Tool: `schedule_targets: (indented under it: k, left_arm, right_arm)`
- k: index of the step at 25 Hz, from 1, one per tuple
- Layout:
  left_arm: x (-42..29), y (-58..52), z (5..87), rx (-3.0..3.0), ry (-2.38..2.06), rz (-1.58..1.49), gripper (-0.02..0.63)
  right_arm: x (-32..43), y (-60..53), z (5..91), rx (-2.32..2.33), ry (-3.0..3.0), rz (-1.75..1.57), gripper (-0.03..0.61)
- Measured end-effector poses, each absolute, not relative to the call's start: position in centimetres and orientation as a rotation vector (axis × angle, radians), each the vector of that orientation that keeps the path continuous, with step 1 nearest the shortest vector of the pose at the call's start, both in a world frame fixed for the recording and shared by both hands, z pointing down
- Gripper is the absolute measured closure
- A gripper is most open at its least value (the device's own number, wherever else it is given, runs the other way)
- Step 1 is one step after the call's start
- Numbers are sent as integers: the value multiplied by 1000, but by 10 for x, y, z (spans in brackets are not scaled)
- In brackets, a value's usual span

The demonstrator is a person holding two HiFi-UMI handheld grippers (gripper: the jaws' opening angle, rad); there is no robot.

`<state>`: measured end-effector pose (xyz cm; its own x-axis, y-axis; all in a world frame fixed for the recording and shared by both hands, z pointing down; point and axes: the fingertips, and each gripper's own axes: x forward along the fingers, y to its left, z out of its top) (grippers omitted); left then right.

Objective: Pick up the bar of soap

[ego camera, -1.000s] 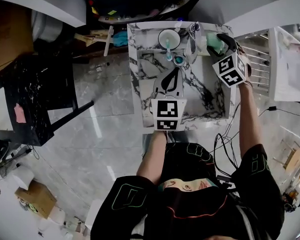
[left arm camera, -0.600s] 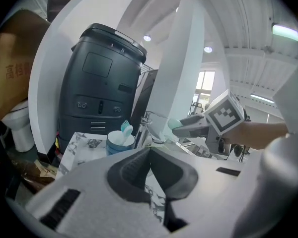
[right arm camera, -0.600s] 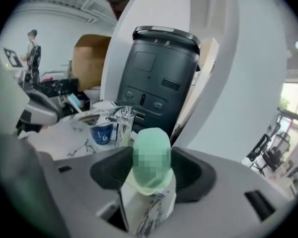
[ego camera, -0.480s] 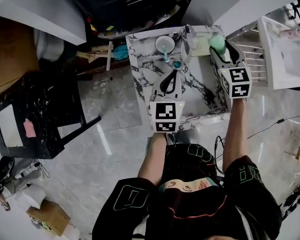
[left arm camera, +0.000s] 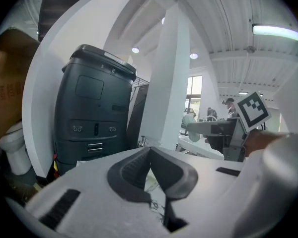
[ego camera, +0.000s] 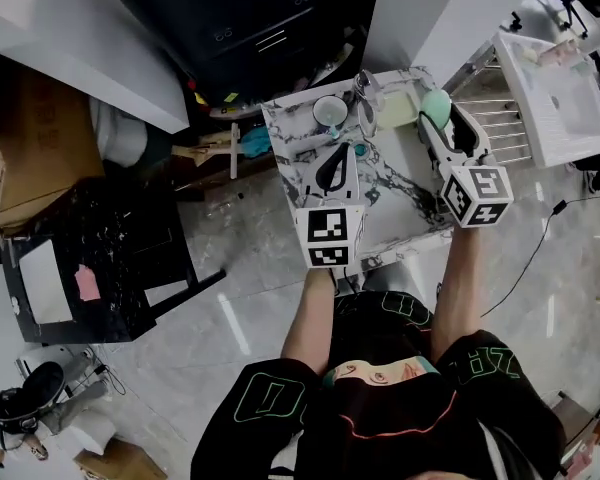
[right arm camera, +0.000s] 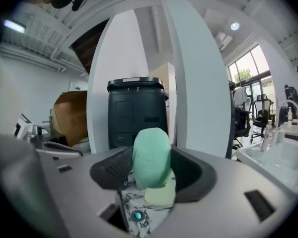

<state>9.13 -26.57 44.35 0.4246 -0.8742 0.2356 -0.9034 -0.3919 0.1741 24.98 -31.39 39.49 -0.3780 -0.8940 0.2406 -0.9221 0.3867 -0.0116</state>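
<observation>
The green bar of soap [ego camera: 435,106] [right arm camera: 150,152] sits upright between the jaws of my right gripper [ego camera: 440,118] [right arm camera: 152,163], which is shut on it. The soap hangs above the back right of the marble sink [ego camera: 400,203], just right of a pale yellow-green soap dish [ego camera: 395,110] [right arm camera: 161,195]. My left gripper [ego camera: 337,151] [left arm camera: 149,152] hovers over the middle of the basin. Its fingertips touch and nothing is between them. The teal drain [ego camera: 358,150] [right arm camera: 137,215] lies beside its tip.
A white cup [ego camera: 330,111] and a faucet [ego camera: 365,90] stand at the sink's back edge. A dark cabinet [ego camera: 250,18] [left arm camera: 94,118] rises behind the sink. A metal rack [ego camera: 490,118] and a white basin [ego camera: 555,98] are to the right, and a black chair [ego camera: 110,258] and a cardboard box [ego camera: 30,138] to the left.
My right gripper has come up off the soap dish with the soap in it. The head view has swung, so the sink sits smaller and higher. The left gripper has stayed over the basin.
</observation>
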Motion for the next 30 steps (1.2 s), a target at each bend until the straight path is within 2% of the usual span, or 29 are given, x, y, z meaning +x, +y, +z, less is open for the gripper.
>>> schedule_targets:
  k: [12,30]
  left_arm:
    - [78,-279,379,2540,-1611,112,606]
    - [75,-279,366,2577,-1628,106,606]
  right_arm:
    - [242,-284,354,1680,-2562,132,328]
    - [240,-276,347,1694,-2590,93,330]
